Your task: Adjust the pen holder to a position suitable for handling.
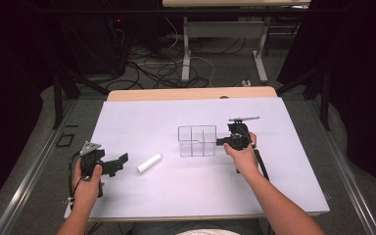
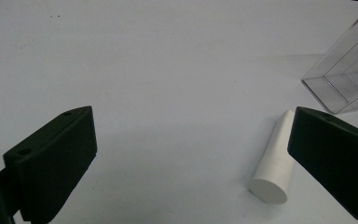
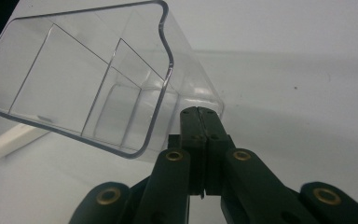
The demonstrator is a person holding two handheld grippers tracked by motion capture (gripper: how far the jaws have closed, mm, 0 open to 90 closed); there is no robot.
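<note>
White sheet (image 1: pixel 284 186) covers my table, with cables and desk legs on the floor beyond the far edge. I have my right gripper (image 1: pixel 223 142) just at the right wall of the clear divided box (image 1: pixel 197 141), which stands near the centre; in the right gripper view the jaws are pressed together, and I judge their tips meet the box's lower corner rather than clamp anything. My left gripper (image 1: pixel 122 160) sits at the near left with jaws wide apart, and the white tube (image 1: pixel 149 163) lies flat just to its right, between it and the box.

My worry is the box: it is light and bare-bottomed, so a push from closed jaws could slide or tip it leftward. The tube is round and could roll if one jaw touches first; in the left gripper view it lies against the right-hand jaw, off centre.

Room is generous: bare sheet on the far side and near right, with all edges well away.
</note>
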